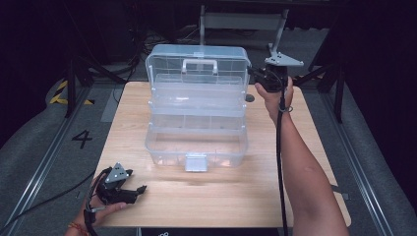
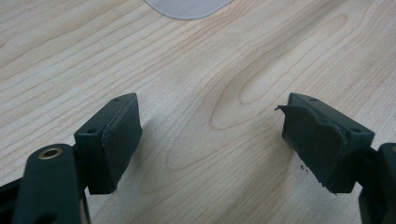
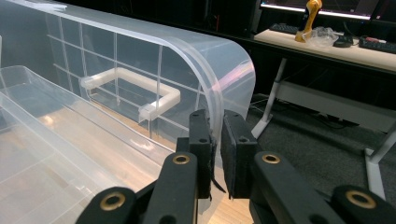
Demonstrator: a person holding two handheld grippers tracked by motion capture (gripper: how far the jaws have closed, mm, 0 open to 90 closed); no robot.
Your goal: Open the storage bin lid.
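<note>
While the wooden table (image 1: 147, 196) carries everything, the biggest thing on it is the clear plastic organiser box (image 1: 196, 142), standing near the middle with its trays stepped open toward the person. Its lid (image 1: 196, 66) is raised upright at the far side, white handle (image 1: 199, 65) facing the person. A grey latch (image 1: 195, 162) hangs at the box's near wall. Behind the table, a desk frame and cables sit on the dark floor, well apart from the work.

The right gripper (image 3: 217, 140) reaches to the lid's right edge, its jaws closed tight on the curved rim, which passes between the pads. The box stands between the two hands. The left gripper (image 2: 210, 140) rests at the table's near left corner, well apart from the box, jaws spread wide over bare wood and holding nothing.
</note>
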